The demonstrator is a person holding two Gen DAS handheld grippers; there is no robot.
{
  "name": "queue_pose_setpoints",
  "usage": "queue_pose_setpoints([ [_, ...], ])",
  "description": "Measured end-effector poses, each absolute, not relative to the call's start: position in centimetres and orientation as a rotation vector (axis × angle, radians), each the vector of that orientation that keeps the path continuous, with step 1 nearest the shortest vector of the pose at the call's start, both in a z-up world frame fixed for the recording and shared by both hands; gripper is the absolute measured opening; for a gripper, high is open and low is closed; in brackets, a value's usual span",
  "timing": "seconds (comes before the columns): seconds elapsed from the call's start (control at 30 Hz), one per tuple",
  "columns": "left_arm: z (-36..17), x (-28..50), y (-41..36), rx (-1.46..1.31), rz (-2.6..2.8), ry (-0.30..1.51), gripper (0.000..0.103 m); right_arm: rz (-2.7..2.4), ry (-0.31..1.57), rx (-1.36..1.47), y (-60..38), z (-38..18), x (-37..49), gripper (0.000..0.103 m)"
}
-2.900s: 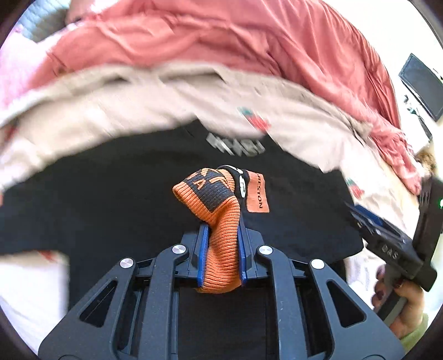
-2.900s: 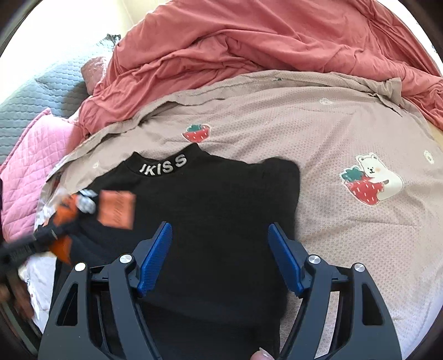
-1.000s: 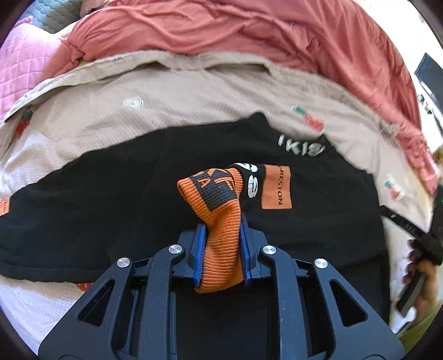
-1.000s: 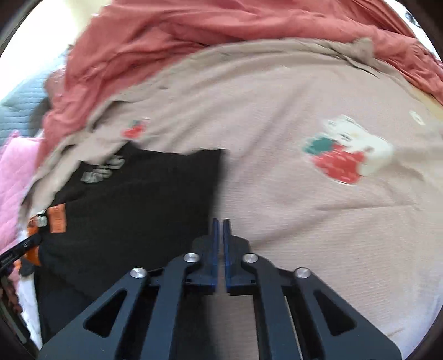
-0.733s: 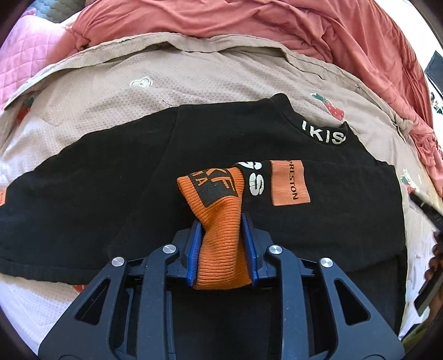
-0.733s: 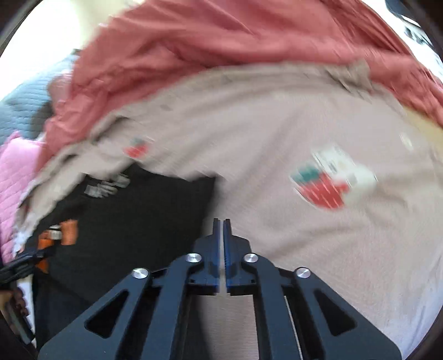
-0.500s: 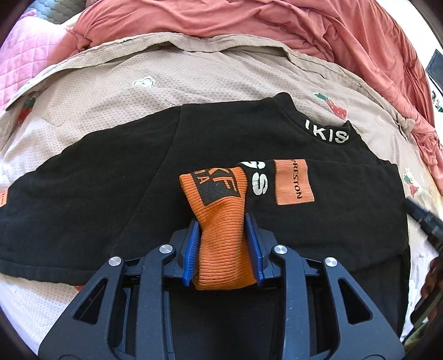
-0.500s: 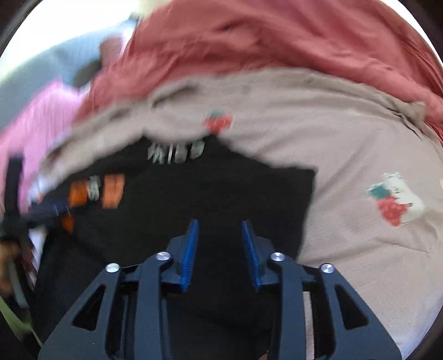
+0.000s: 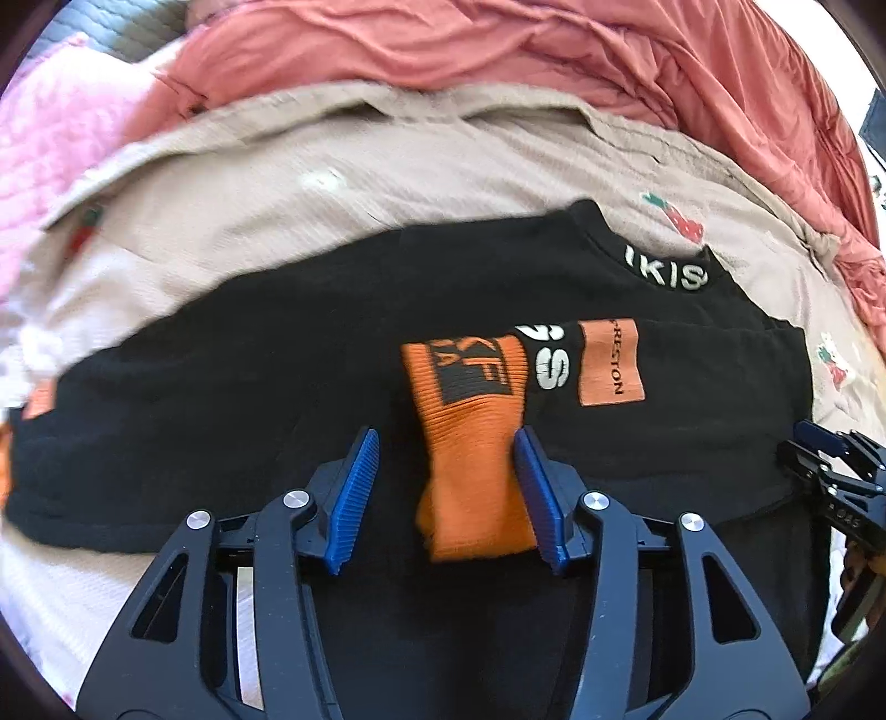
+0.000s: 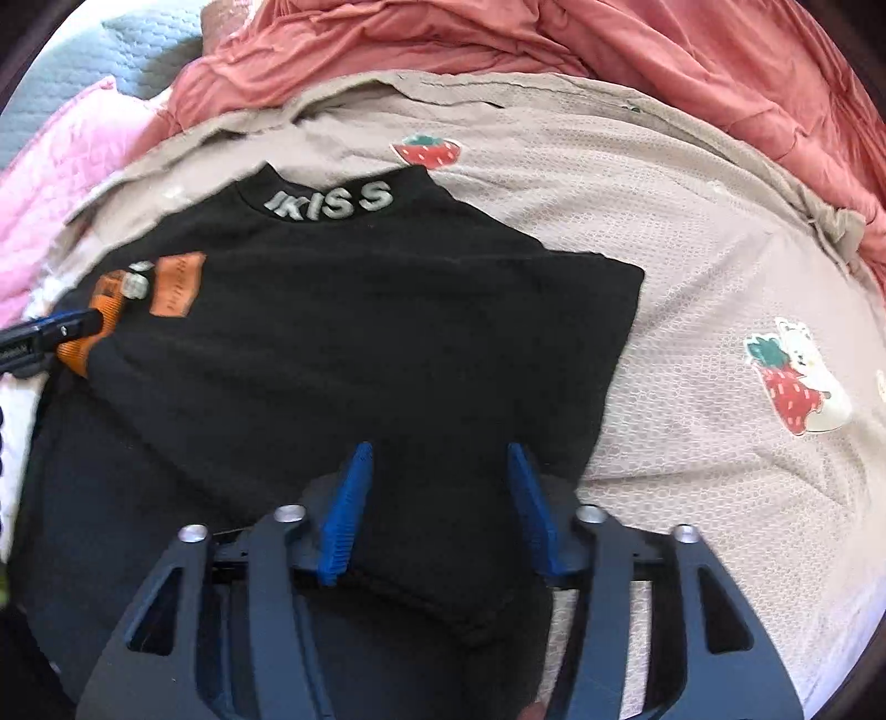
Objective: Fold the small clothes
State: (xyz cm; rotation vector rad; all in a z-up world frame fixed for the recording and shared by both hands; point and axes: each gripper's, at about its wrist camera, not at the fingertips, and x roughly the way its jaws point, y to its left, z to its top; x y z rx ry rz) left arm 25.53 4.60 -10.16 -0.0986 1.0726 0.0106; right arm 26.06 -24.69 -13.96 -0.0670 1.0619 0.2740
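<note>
A black top [image 9: 288, 343] with "KISS" on its collar lies on a beige sheet; it also shows in the right wrist view [image 10: 360, 343]. Its sleeve is folded across the body and ends in an orange ribbed cuff [image 9: 470, 443]. My left gripper [image 9: 446, 448] is open, and the cuff lies between its blue pads, against the right pad [image 9: 540, 498]. My right gripper [image 10: 437, 465] is open and empty over the top's lower right part. The left gripper's tip [image 10: 50, 335] shows beside the cuff [image 10: 97, 321] in the right wrist view.
The beige sheet [image 10: 720, 288] has strawberry and bear prints. A rumpled red blanket [image 9: 498, 50] is heaped at the back. A pink quilt [image 9: 50, 144] lies at the far left. The right gripper [image 9: 830, 476] shows at the right edge of the left wrist view.
My left gripper has opened and let go of the orange cuff, which now lies on the top. My right gripper has opened from shut and swung back over the black top.
</note>
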Motion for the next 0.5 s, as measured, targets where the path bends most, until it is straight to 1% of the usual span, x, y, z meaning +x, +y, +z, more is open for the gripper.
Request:
queue_pose_setpoints([
  [0.07, -8.9, 24.6, 4.7, -0.127, 0.014, 1.045, 0.042, 0.293, 1.043, -0.063, -24.4, -13.4, 25.8, 0.069],
  [0.2, -7.7, 23.5, 2.7, -0.084, -0.027, 1.013, 0.042, 0.311, 0.999, -0.111, -23.3, -12.0, 24.9, 0.07],
  [0.27, -7.8, 23.5, 1.4, -0.057, -0.059, 1.016, 0.037, 0.322, 0.988, -0.105, -23.1, -11.5, 24.4, 0.071],
  [0.33, -8.8, 23.8, 0.0, -0.016, -0.083, 1.044, 0.034, 0.326, 0.985, -0.107, -22.9, -11.4, 23.7, 0.071],
  [0.5, -12.0, 24.4, 0.1, -0.013, -0.07, 1.126, 0.034, 0.288, 1.042, -0.109, -23.4, -12.8, 23.4, 0.072],
])
